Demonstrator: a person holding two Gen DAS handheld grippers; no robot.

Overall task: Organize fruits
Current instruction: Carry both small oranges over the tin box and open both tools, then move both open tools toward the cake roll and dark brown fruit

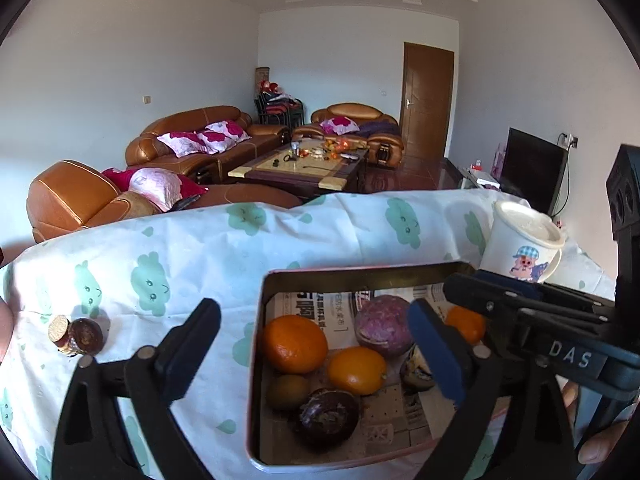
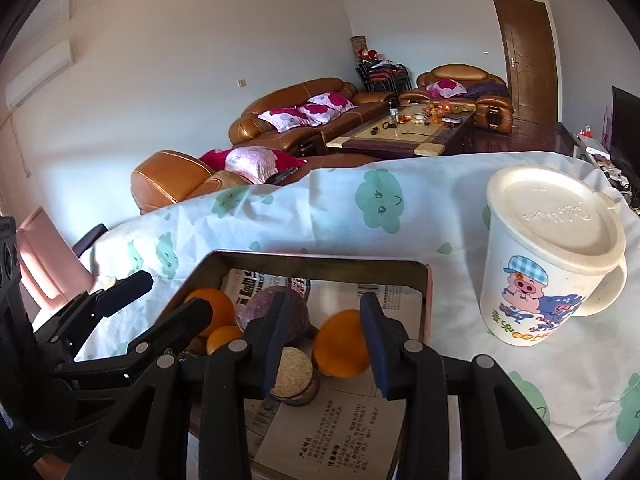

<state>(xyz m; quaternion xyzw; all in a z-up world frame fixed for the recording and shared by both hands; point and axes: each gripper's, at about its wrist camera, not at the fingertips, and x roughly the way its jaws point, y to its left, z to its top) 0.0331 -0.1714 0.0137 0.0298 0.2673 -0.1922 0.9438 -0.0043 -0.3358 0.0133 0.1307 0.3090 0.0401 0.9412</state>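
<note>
The right gripper (image 2: 324, 344) hangs low over the tin tray (image 2: 424, 280) with its jaws released and nothing between them; a small orange (image 2: 340, 344) lies in the gap below them, just beside a cork-topped brown piece (image 2: 294, 380) near the tray's right side. The left gripper (image 1: 316, 344) is likewise spread wide and empty, one jaw over the cloth outside the tray's left wall, the other above the fruit. Inside the tray, on newspaper (image 1: 384, 432), lie a large orange (image 1: 294, 344) against the left wall, a smaller orange (image 1: 356, 370) toward the middle, a purple-skinned fruit (image 1: 384, 330) toward the far wall, a green-brown kiwi-like fruit (image 1: 287, 396) and a dark wrinkled passion fruit (image 1: 328, 420) nearer the front. Outside it, near the worktop's left edge, a small corked brown bottle (image 1: 76, 336) lies on the cloud-print cloth (image 1: 200, 264), and a lidded cartoon mug (image 2: 548, 264) stands just beyond the tray's far right corner. Most fruit seems already gathered, so the step in hand looks like either a release just made or a fresh pick of the small orange; I cannot tell which. A pick would call for the right jaws to drop squarely around the orange and clench gently, avoiding the cork-topped piece.
</note>
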